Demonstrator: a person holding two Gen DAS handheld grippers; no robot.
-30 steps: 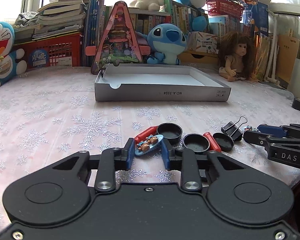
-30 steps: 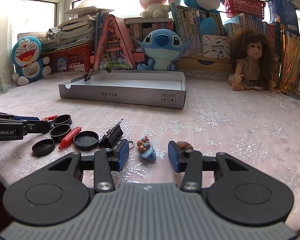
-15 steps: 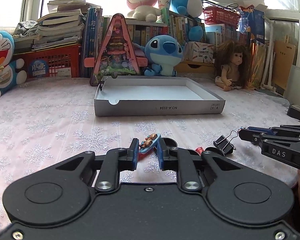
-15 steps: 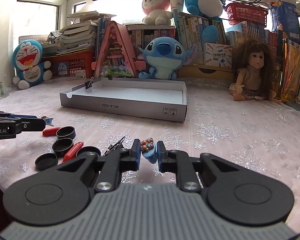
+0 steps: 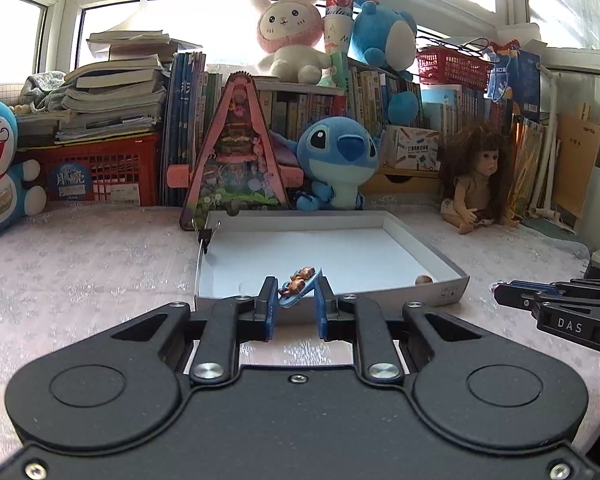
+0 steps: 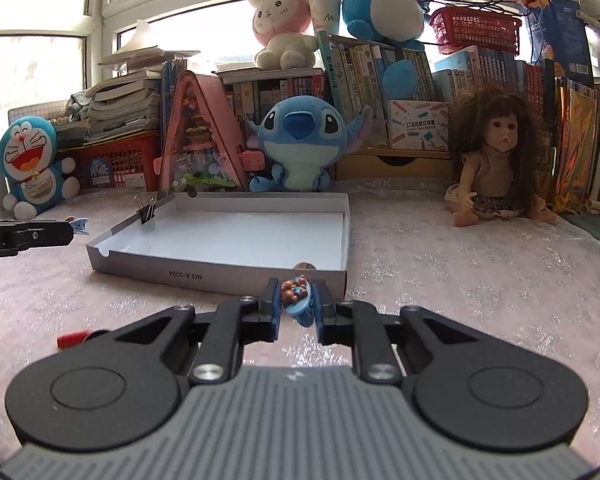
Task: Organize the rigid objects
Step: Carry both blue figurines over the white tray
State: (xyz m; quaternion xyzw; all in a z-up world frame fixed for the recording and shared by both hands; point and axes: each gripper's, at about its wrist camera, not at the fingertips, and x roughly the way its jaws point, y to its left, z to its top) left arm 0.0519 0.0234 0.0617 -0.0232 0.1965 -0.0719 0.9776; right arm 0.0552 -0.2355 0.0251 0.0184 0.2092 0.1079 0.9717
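Note:
My left gripper [image 5: 296,300] is shut on a small blue clip with brown bears [image 5: 298,287], held above the front edge of the shallow white box [image 5: 450,276]. My right gripper [image 6: 296,304] is shut on a similar blue bear clip [image 6: 297,294], held just in front of the box's front wall [image 6: 204,274]. A small brown object [image 5: 423,279] lies in the box's near right corner. A black binder clip [image 6: 149,213] grips the box's left wall. The right gripper shows at the right of the left wrist view [image 5: 500,294].
A red marker [image 6: 73,338] lies on the snowflake cloth at the lower left. Plush toys, a doll [image 6: 496,156], a pink triangular toy house [image 5: 236,160], books and red crates line the back of the table.
Both grippers closed on their bear clips, lifted them off the table and moved forward to the box. The black lids and markers have dropped out of view.

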